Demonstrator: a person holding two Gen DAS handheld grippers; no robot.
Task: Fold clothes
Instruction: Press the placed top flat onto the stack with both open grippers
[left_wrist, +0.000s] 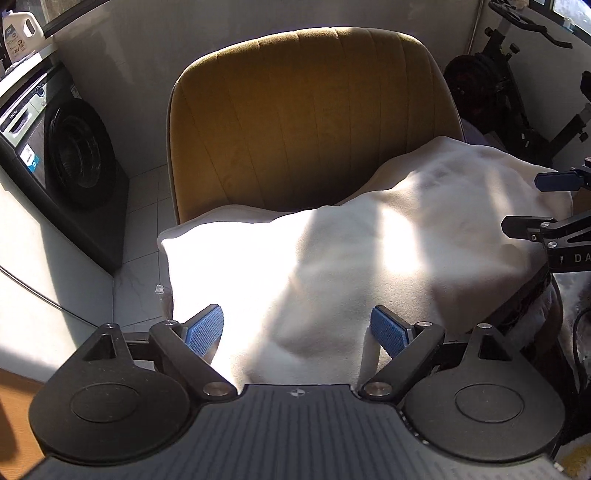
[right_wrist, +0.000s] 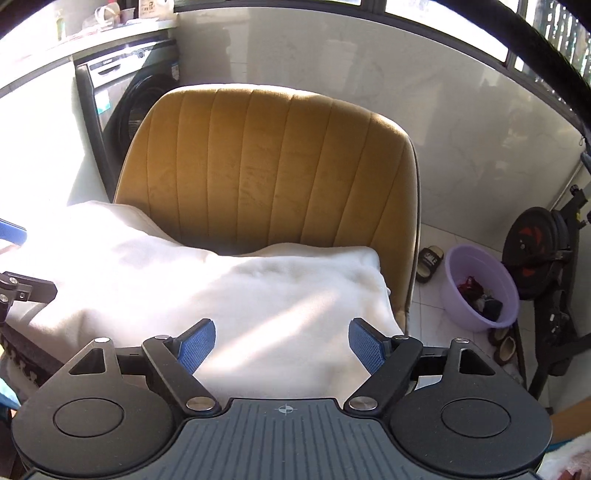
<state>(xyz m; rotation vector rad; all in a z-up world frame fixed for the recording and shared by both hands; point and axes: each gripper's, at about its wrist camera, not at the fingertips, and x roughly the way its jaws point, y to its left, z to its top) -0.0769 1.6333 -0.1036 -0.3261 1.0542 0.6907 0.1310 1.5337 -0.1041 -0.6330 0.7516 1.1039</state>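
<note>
A cream white fleece garment (left_wrist: 332, 251) lies spread over the seat of a mustard velvet chair (left_wrist: 306, 110), partly in bright sun. My left gripper (left_wrist: 297, 325) is open, its blue pads on either side of the cloth's near edge without pinching it. In the right wrist view the same garment (right_wrist: 221, 288) covers the chair (right_wrist: 273, 162) seat, and my right gripper (right_wrist: 282, 339) stands open over its near edge. The right gripper (left_wrist: 532, 203) also shows at the right edge of the left wrist view, jaws apart. The left gripper's fingers (right_wrist: 29, 288) show at the far left.
A front-loading washing machine (left_wrist: 66, 147) stands to the left with a detergent bottle (left_wrist: 18, 31) on top. An exercise bike (right_wrist: 546, 258) stands at the right. A purple basin (right_wrist: 480, 288) holding dark clothes sits on the tiled floor, with slippers (right_wrist: 430, 264) nearby.
</note>
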